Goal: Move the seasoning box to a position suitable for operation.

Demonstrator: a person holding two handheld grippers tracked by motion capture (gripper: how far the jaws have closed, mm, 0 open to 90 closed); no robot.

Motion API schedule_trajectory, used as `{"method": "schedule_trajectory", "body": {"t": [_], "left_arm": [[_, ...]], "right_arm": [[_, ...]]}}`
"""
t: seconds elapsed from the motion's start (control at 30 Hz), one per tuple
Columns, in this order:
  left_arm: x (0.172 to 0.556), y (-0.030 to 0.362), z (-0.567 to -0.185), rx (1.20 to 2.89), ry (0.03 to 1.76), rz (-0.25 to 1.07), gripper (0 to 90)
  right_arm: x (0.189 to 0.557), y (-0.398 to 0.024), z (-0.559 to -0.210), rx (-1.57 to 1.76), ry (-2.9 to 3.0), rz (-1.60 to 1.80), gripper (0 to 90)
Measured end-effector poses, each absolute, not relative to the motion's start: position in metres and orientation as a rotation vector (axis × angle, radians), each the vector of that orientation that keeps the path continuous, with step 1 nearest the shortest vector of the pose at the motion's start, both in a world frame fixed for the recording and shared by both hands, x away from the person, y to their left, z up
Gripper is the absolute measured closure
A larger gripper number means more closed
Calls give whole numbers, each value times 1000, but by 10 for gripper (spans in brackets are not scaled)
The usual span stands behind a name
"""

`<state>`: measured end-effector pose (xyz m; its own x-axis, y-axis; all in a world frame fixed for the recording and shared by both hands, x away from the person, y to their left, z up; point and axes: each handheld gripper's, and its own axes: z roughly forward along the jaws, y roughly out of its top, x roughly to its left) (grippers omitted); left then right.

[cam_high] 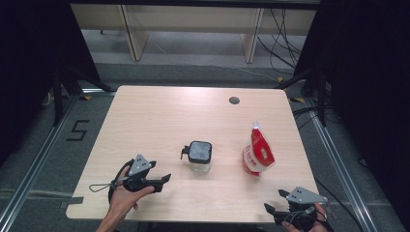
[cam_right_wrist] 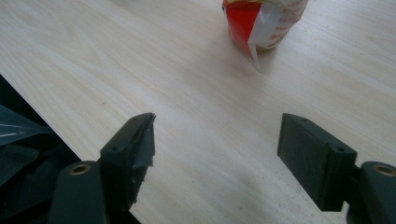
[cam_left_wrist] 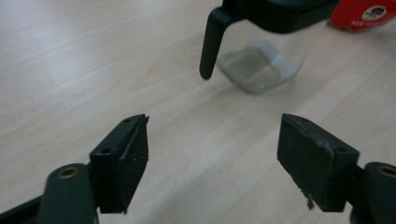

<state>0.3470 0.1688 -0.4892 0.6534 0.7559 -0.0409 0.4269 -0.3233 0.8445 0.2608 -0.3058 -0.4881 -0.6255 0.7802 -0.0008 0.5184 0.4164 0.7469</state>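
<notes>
The left gripper [cam_high: 165, 180], jaws wide and holding nothing, points at the jar [cam_high: 198, 156] at two o'clock. Next, reach its handle.

Tabletop [cam_high: 159, 121]: pale wood with fine lengthwise grain. Jar [cam_high: 198, 158]: clear glass, black lid and black handle; pouch [cam_high: 257, 152]: red and white with small printed markings. Left gripper [cam_high: 164, 181] and right gripper [cam_high: 271, 209]: black, each topped by a grey plate.

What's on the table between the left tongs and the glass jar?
Nothing: bare wood separates the left tongs from the glass jar in the left gripper view.
</notes>
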Motion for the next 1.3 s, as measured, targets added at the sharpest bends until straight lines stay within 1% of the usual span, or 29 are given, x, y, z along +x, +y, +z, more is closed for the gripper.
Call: {"method": "schedule_trajectory", "body": {"t": [0.03, 0.07, 0.1, 0.13, 0.17, 0.2, 0.27, 0.37, 0.4, 0.5, 0.57, 0.73, 0.8, 0.83, 0.87, 0.9, 1.03, 1.07, 1.1, 1.17, 1.3], "left_arm": [[356, 163, -489, 1955, 907, 454, 307], [356, 163, -489, 1955, 907, 454, 329], [365, 158, -489, 1965, 881, 467, 353], [365, 158, -489, 1965, 881, 467, 373], [373, 152, -491, 1967, 861, 479, 394], [373, 152, -491, 1967, 861, 479, 401], [384, 141, -494, 2004, 823, 523, 413], [391, 133, -496, 2011, 801, 524, 437], [394, 132, -495, 2037, 773, 543, 445], [403, 131, -494, 2064, 751, 571, 437], [407, 131, -495, 2043, 765, 559, 433], [410, 126, -499, 2080, 706, 555, 466], [411, 124, -498, 2099, 675, 585, 521], [412, 122, -498, 2094, 683, 579, 564], [412, 122, -498, 2094, 683, 579, 581], [412, 120, -498, 2083, 679, 565, 581], [415, 115, -499, 2074, 652, 563, 656], [416, 115, -500, 2075, 646, 541, 666], [416, 113, -502, 2052, 668, 532, 686], [417, 115, -502, 2051, 650, 510, 722], [414, 117, -499, 2105, 600, 541, 745]], "right_arm": [[260, -306, -488, 1145, 2330, 1039, 293], [260, -306, -488, 1145, 2330, 1039, 293], [258, -305, -487, 1190, 2316, 1040, 294], [258, -305, -487, 1190, 2316, 1040, 294], [261, -308, -487, 1130, 2312, 1032, 294], [261, -308, -487, 1130, 2312, 1032, 294], [260, -306, -489, 1167, 2311, 1054, 293], [262, -307, -489, 1128, 2330, 1059, 294], [262, -308, -489, 1125, 2321, 1049, 294], [262, -307, -489, 1141, 2338, 1058, 294], [262, -307, -489, 1137, 2329, 1056, 293], [263, -307, -490, 1134, 2321, 1051, 293], [263, -307, -490, 1143, 2327, 1058, 294], [262, -307, -489, 1149, 2315, 1062, 294], [262, -307, -489, 1149, 2315, 1062, 294], [261, -306, -489, 1151, 2316, 1062, 294], [263, -307, -490, 1141, 2331, 1069, 294], [261, -304, -490, 1180, 2323, 1079, 294], [261, -305, -489, 1166, 2329, 1071, 294], [262, -306, -489, 1121, 2325, 1070, 295], [262, -306, -489, 1124, 2331, 1074, 296]]}}
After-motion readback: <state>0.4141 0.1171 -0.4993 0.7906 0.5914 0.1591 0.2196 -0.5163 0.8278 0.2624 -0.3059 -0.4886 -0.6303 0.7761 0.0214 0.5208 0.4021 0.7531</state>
